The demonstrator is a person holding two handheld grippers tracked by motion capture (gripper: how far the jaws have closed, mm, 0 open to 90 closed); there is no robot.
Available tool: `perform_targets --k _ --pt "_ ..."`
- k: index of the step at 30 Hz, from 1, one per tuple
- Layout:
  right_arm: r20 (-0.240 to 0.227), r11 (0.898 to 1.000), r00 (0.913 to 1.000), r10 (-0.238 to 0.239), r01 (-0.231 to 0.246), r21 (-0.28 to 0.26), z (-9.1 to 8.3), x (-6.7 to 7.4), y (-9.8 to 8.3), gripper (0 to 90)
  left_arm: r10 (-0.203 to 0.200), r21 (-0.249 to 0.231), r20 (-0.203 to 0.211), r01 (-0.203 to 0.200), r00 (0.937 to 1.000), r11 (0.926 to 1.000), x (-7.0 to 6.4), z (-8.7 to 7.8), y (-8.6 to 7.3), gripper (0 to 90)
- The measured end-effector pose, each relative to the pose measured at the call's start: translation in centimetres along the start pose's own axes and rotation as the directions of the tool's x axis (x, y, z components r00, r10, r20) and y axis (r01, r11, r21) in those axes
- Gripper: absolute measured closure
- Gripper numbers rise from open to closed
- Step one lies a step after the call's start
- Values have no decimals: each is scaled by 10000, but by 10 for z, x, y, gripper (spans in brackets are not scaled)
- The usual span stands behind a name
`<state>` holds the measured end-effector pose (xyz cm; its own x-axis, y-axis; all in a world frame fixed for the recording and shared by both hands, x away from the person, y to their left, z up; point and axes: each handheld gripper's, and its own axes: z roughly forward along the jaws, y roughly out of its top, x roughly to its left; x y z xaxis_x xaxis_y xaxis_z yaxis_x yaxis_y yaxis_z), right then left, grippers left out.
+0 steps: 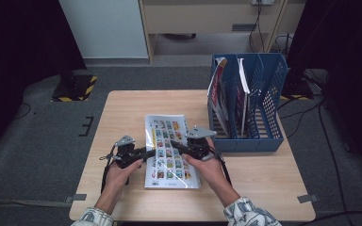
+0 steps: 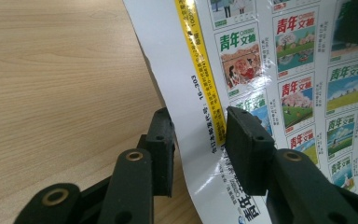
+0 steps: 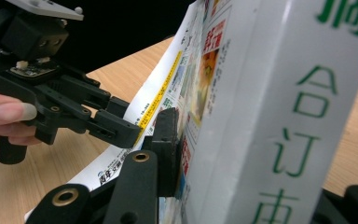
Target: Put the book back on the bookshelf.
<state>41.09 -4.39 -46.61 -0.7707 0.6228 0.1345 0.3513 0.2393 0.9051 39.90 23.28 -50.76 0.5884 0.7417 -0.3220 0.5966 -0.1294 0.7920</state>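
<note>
your left gripper (image 1: 147, 153) is clamped on the left long edge of the glossy magazine with rows of small cover pictures (image 1: 169, 150), and your right gripper (image 1: 178, 147) is clamped on its right side. the magazine lies mid-table, long axis running away from you, with the blue plastic file rack (image 1: 268, 94) to its right, nearer your right hand.

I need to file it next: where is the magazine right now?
In the high view the magazine lies on the table's near middle, left of the blue file rack, gripped between the left gripper and right gripper.
</note>
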Motion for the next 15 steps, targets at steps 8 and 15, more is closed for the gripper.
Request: perform_targets --k 8,15 --pt "-47 9997 10000 -36 35 -224 0 -4 1 704 70 -91 -62 -70 10000 9999 0 -3 6 648" --pt "-92 9952 9995 -298 288 -936 0 -6 10 711 306 -697 -340 -329 9990 9970 1 -11 21 681"
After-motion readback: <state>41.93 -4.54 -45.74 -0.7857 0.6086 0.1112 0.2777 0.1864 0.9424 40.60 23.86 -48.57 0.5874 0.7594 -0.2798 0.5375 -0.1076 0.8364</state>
